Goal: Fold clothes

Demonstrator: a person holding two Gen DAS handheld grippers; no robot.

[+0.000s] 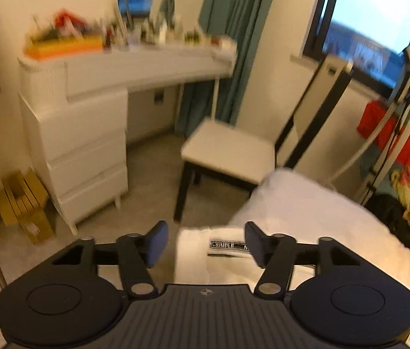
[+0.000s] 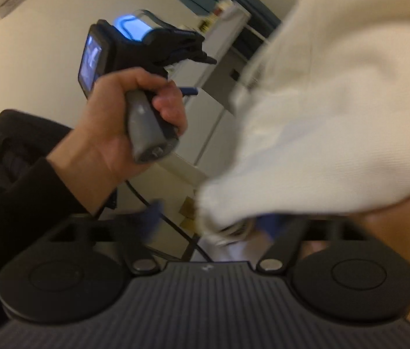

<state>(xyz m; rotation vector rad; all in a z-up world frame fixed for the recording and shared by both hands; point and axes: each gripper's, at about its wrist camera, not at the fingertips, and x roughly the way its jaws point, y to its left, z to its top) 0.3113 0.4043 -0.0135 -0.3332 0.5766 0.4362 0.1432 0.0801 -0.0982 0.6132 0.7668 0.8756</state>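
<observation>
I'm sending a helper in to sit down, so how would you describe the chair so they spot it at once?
Start at the long white dresser along the wall, under the window with green curtains. Just past its open end, on the grey carpet, stands the chair. Its padded white seat on dark legs sets it apart from the all-white drawers and the white garment nearby.

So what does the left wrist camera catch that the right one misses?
Only the left view: the white chair, the window, the cluttered dresser and the open left tool over the garment's label. Only the right view: a hand gripping the other tool's handle. Both: the white garment.
</observation>
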